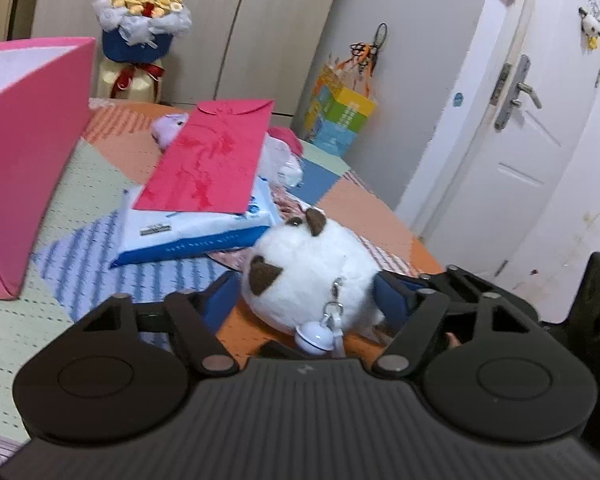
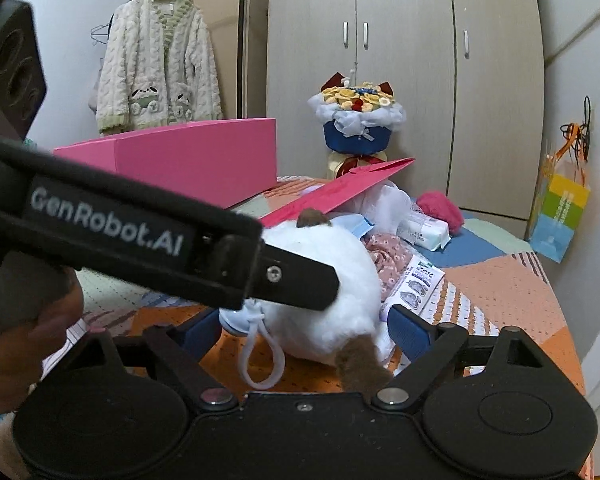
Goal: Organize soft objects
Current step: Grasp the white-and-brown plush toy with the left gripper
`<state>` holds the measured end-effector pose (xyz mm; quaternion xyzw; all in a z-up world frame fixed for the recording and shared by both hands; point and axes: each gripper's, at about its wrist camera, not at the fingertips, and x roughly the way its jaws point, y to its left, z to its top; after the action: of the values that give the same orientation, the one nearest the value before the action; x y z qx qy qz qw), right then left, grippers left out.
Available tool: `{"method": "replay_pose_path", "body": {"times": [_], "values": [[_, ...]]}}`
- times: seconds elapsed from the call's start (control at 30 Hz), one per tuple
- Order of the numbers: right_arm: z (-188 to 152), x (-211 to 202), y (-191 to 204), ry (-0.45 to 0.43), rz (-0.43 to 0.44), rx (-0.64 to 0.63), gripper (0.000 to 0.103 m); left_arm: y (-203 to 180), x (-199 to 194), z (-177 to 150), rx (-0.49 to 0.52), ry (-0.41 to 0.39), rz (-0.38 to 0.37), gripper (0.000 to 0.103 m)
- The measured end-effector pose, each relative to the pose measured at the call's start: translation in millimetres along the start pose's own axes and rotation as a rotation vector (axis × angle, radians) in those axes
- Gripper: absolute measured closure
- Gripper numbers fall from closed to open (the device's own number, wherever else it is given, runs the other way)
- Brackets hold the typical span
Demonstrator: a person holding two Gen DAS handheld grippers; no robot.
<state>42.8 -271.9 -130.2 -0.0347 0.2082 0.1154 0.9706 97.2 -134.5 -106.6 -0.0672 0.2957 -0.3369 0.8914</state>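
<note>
A round white plush toy (image 1: 312, 268) with brown ears lies on the patchwork bedspread (image 1: 40, 312), a small white bell (image 1: 314, 336) clipped to it. My left gripper (image 1: 306, 300) has its blue pads (image 1: 220, 300) against both sides of the toy. In the right wrist view the same plush toy (image 2: 340, 320) sits between the wide-set jaws of my right gripper (image 2: 308, 332), whose pads (image 2: 412, 332) stand just beside it. The left gripper's black finger (image 2: 300, 276) crosses in front of the toy. A hand (image 2: 20, 340) holds that gripper.
Behind the toy lie a red envelope (image 1: 212, 160) on a blue-and-white tissue pack (image 1: 196, 232), a purple plush (image 1: 168, 126), floral cloth (image 2: 388, 256), a wipes pack (image 2: 424, 228) and a pink fluffy item (image 2: 440, 206). An open pink box (image 1: 28, 160) stands left; a bouquet (image 1: 140, 20) behind.
</note>
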Motion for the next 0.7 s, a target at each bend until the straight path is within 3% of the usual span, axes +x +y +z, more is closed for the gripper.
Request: {"method": "replay_pose_path", "body": {"times": [0.1,0.2,0.53,0.63,0.7], "values": [[0,-3,5,-0.018,-0.019,-0.040,0.025,-7,-2,-3,0.043,-0.008,0.018,0.037],[1,-6,8,-0.028,-0.035,-0.047,0.029,-11,-8,-5,0.057,-0.016,0.014,0.038],[13,-30,27,-0.038,-0.038,-0.060,0.031,-25,-43,-4,0.111,-0.011,0.043,0.038],[22,-34,35,0.029,-0.020,-0.034,0.031,-26,-55,-4,0.122,0.013,0.055,0.038],[27,-38,41,0.041,-0.001,-0.026,0.031,-27,-68,-4,0.137,-0.018,0.055,0.038]]}}
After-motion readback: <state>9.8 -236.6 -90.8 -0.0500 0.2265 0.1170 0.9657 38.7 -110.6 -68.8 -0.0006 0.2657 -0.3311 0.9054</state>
